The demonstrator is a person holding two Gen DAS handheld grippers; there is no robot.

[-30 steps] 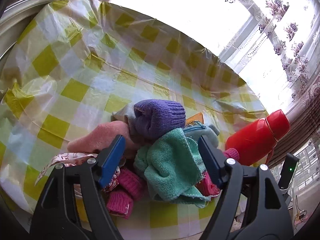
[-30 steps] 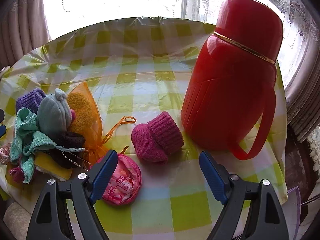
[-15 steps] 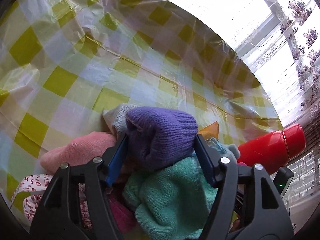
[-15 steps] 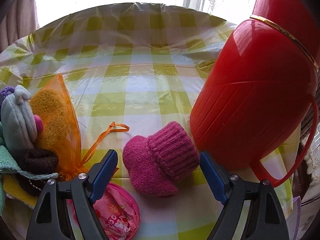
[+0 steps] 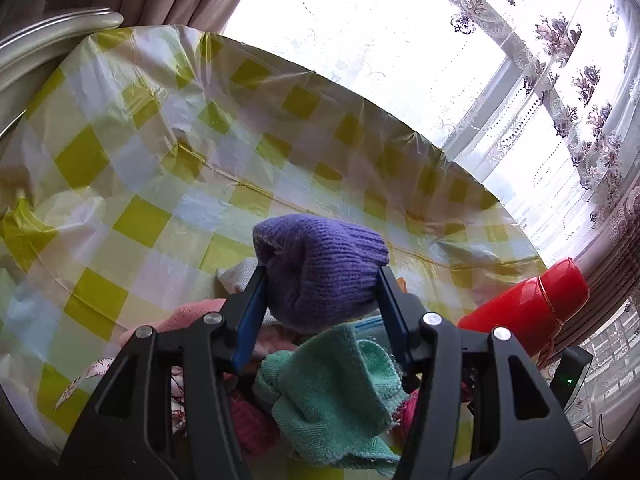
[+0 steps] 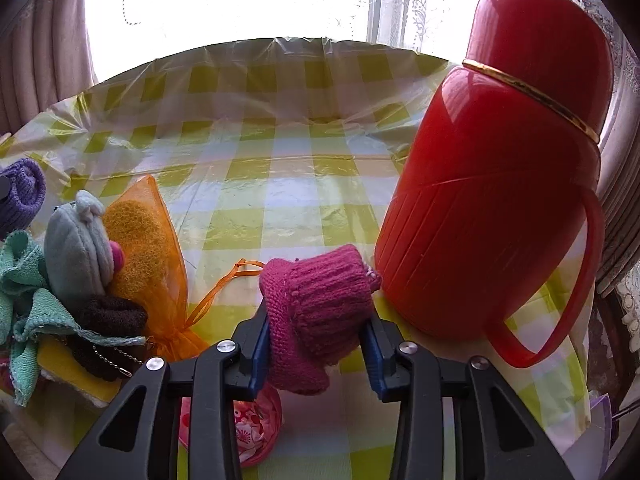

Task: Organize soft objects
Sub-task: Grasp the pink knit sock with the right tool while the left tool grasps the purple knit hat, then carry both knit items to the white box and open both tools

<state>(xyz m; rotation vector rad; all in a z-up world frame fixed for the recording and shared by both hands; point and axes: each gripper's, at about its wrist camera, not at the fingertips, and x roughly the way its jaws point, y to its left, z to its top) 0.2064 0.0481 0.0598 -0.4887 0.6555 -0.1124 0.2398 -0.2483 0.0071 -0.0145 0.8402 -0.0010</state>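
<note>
Already both grippers have just been closing: the left gripper (image 5: pixel 320 300) clenches the purple knit sock (image 5: pixel 320 268), lifted off the heap (image 5: pixel 332 392), and the right gripper (image 6: pixel 316 334) grasps the pink knit sock (image 6: pixel 316 312) beside the red flask (image 6: pixel 492 200). Most soft things still lie unsorted on the checked desk (image 6: pixel 296 184); beyond, bright curtained windows.
</note>
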